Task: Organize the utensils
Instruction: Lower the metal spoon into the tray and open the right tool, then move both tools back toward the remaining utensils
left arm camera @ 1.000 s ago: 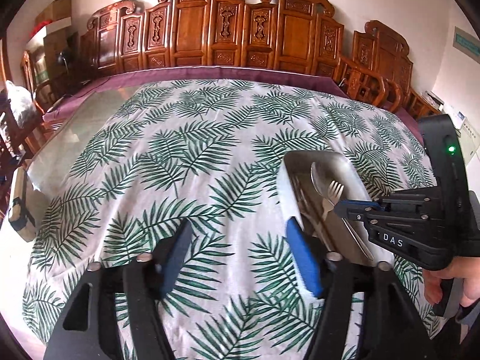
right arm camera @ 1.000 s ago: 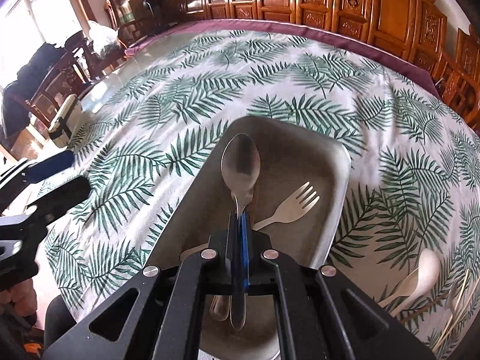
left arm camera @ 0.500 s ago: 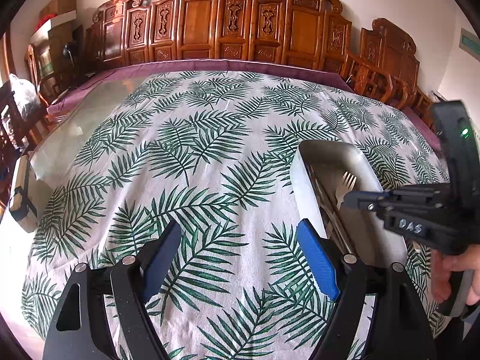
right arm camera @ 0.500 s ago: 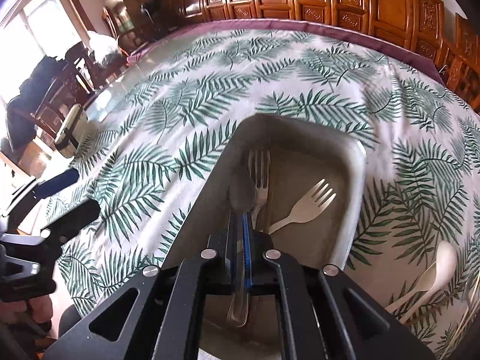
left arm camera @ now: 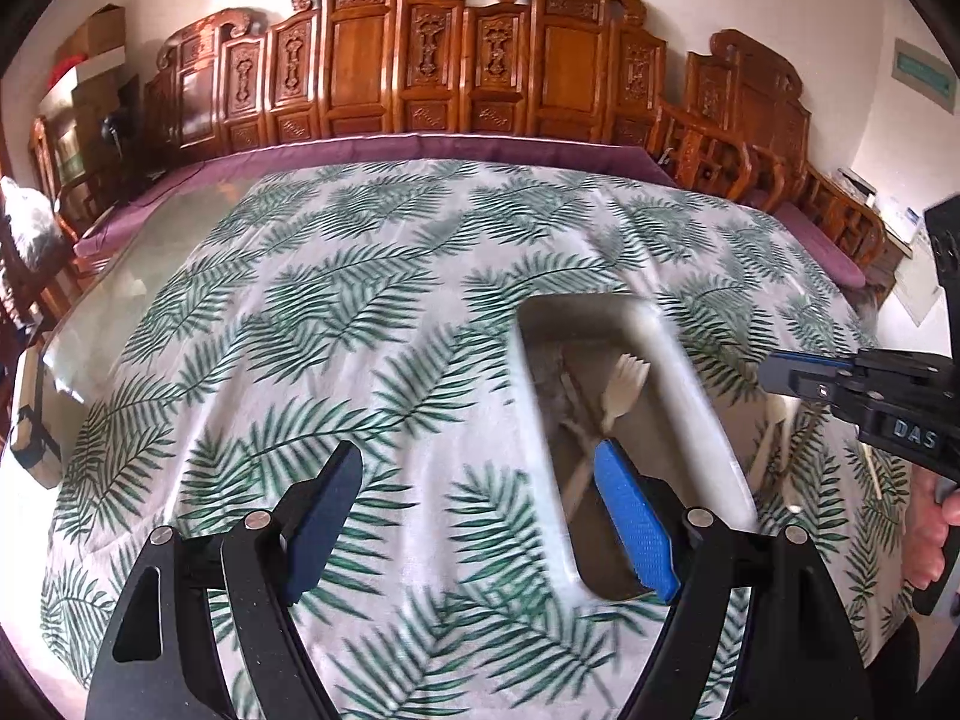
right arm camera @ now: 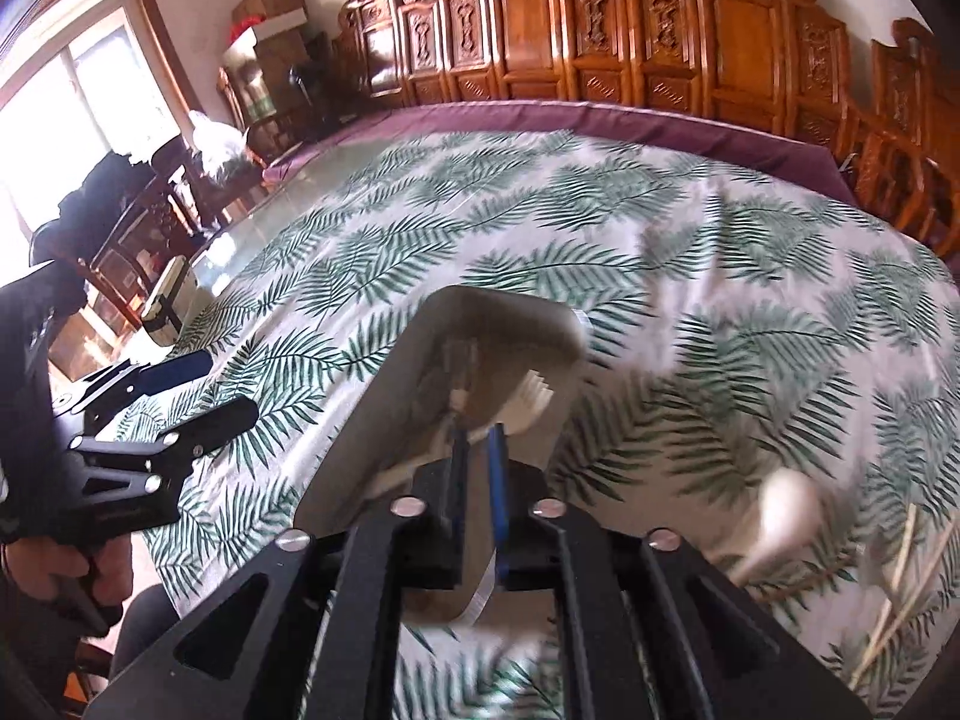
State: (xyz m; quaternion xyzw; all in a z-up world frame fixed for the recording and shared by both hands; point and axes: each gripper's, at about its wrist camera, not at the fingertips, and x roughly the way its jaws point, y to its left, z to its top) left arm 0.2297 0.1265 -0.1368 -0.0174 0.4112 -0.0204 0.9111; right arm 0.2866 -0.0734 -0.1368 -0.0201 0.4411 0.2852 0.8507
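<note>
One big table fills both views, draped in a white cloth (left arm camera: 372,324) printed with green palm fronds over a purple underlay (left arm camera: 456,147); a bare glass strip (left arm camera: 138,276) shows along its left edge. Carved wooden chairs (left arm camera: 420,60) line the far side against a pale wall, and a bright window (right arm camera: 66,120) lights the room's left.

On the cloth lies an oblong grey tray (left arm camera: 690,396), smooth and round-cornered. Inside it rest a pale fork (left arm camera: 624,387) with its tines pointing away, and metal cutlery beside it too blurred to tell apart. Just right of the tray, on the cloth, lie a pale spoon (right arm camera: 780,519) and thin sticks (right arm camera: 900,576), all smeared by motion.

The left gripper (left arm camera: 474,516) hangs over the tray's near left edge, its blue-padded fingers (left arm camera: 636,531) spread wide with nothing between them. The right gripper (right arm camera: 478,468) sits above the tray's near end, its fingers slightly parted and empty. A small strapped box (left arm camera: 30,420) sits at the table's left edge.
</note>
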